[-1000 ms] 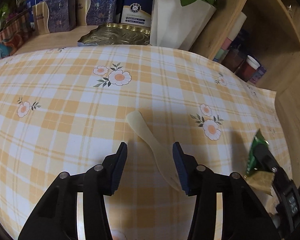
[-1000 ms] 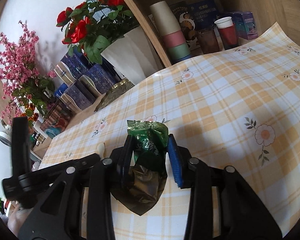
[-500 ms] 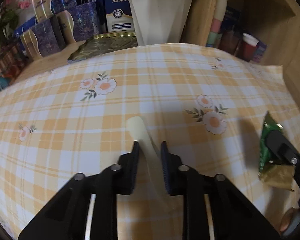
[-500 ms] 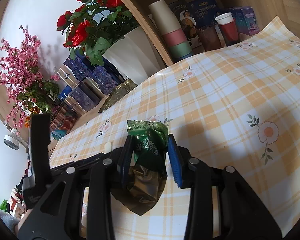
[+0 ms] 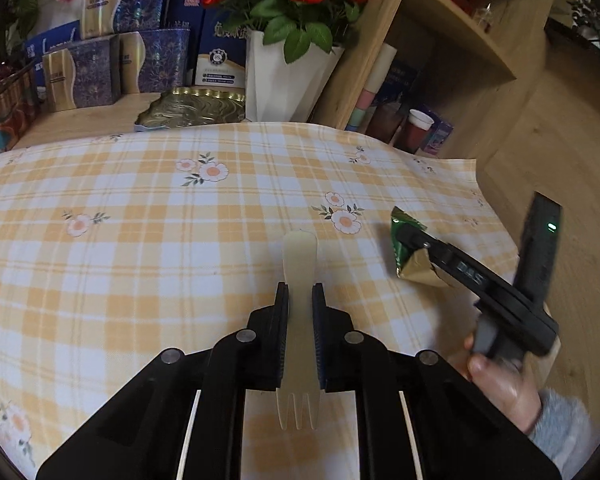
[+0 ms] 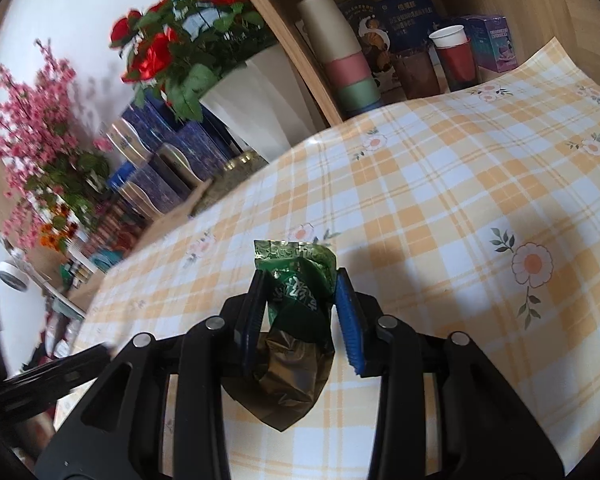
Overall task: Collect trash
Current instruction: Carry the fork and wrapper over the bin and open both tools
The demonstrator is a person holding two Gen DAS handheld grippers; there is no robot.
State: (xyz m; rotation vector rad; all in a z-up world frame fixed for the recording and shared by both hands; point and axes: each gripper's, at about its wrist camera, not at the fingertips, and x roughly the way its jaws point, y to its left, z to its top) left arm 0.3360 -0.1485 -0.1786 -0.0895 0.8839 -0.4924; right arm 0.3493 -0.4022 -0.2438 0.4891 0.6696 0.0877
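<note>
One pale cream disposable fork (image 5: 298,320), one crumpled green foil wrapper (image 6: 296,300); two pieces of trash counted. Left tool (image 5: 300,312) just closed, pads clamped on fork's handle, tines pointing back toward camera, fork lifted clear of yellow plaid flowered cloth on counter (image 5: 140,240). Right tool (image 6: 300,312) partly closed, gripping wrapper between blue pads, held above cloth. One white vase of red roses (image 5: 284,76) at counter's far edge. Hand (image 5: 500,384) on right tool's grip.
</note>
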